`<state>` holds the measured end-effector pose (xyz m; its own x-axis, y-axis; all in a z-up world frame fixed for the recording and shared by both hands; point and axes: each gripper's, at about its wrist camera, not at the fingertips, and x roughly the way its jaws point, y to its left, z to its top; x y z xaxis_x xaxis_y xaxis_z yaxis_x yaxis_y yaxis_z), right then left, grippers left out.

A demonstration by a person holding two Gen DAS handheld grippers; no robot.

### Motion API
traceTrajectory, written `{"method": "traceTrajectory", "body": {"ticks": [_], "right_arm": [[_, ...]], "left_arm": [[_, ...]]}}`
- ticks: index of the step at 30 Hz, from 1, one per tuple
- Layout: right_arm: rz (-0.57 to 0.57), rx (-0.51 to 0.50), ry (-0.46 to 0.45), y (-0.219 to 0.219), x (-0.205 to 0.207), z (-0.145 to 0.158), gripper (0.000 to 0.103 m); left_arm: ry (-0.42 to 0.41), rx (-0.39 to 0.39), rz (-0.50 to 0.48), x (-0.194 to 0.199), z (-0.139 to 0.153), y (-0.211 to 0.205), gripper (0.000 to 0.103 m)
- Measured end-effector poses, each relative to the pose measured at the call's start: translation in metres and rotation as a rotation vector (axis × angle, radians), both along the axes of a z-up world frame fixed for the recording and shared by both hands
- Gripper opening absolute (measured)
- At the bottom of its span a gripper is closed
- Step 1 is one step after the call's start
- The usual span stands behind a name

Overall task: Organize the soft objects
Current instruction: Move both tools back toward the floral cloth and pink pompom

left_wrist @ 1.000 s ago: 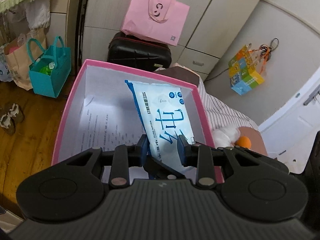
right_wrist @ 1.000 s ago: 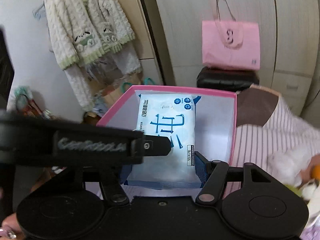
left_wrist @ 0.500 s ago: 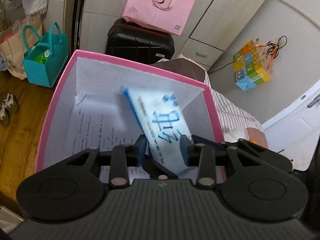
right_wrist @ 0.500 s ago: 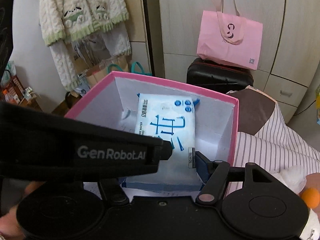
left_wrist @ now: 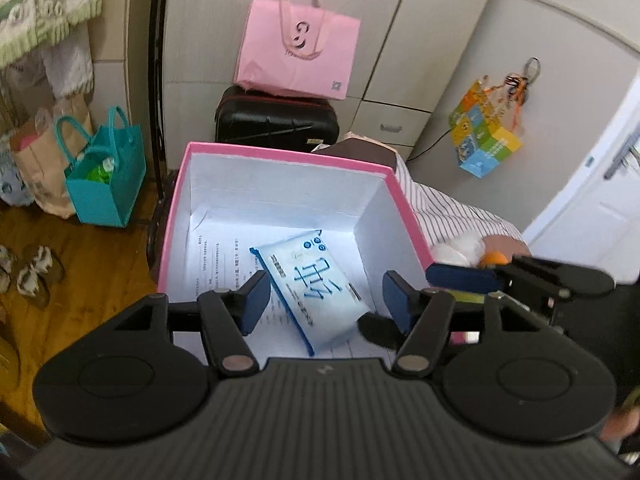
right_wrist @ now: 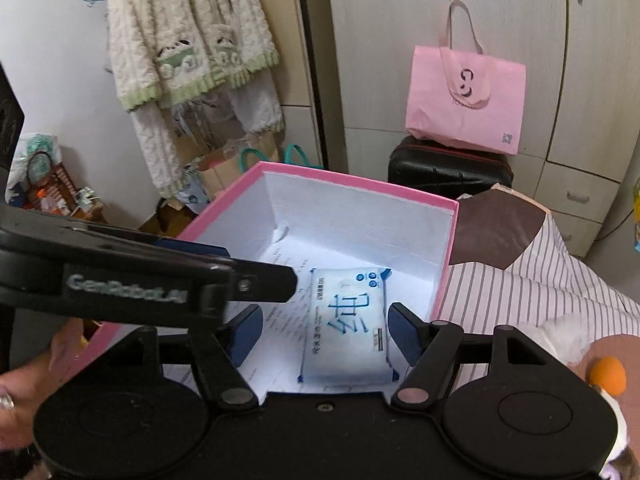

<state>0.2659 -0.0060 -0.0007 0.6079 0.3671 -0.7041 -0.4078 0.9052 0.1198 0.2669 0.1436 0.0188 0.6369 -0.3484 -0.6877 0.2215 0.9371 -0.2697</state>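
A second ago your left gripper (left_wrist: 324, 300) was clamped on the pack of wipes (left_wrist: 314, 296); now its fingers stand spread and empty, and the pack lies flat on the printed sheet (left_wrist: 216, 258) at the bottom of the pink box (left_wrist: 280, 152). Your right gripper (right_wrist: 324, 330) was wide then and is wide now, holding nothing.

Going left to right in the left wrist view: the left finger, then the pack in the gap below, then the right finger, then the right gripper's arm crossing at the box's right wall. The pack's long axis runs away from you, skewed toward the far left corner; in the right wrist view it lies almost straight ahead between the fingers. Both grippers hover above it, neither touching.

The white plush toy (right_wrist: 568, 340) with its orange ball waits on the striped bedding (right_wrist: 532, 280) to the right of the box, nearer your right gripper, so I'd reach for it with that one.
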Motion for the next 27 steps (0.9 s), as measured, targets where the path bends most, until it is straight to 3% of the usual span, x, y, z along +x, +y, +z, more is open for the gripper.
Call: {"method": "traceTrajectory", "body": {"ticks": [10, 15, 18, 27], "right_arm": [[0.046, 0.052, -0.038, -0.030, -0.056, 0.029, 0.074], [0.047, 0.102, -0.042, -0.066, -0.089, 0.040, 0.074], [0.132, 0.149, -0.039, -0.087, -0.106, 0.047, 0.074], [0.119, 0.089, -0.051, -0.147, -0.156, 0.038, 0.074]], "left_arm": [[-0.119, 0.032, -0.072, -0.071, 0.039, -0.010, 0.065], [-0.165, 0.050, -0.134, -0.104, 0.049, -0.023, 0.065], [-0.176, 0.076, -0.200, -0.115, 0.053, -0.041, 0.065], [-0.196, 0.089, -0.275, -0.148, 0.047, -0.093, 0.065]]}}
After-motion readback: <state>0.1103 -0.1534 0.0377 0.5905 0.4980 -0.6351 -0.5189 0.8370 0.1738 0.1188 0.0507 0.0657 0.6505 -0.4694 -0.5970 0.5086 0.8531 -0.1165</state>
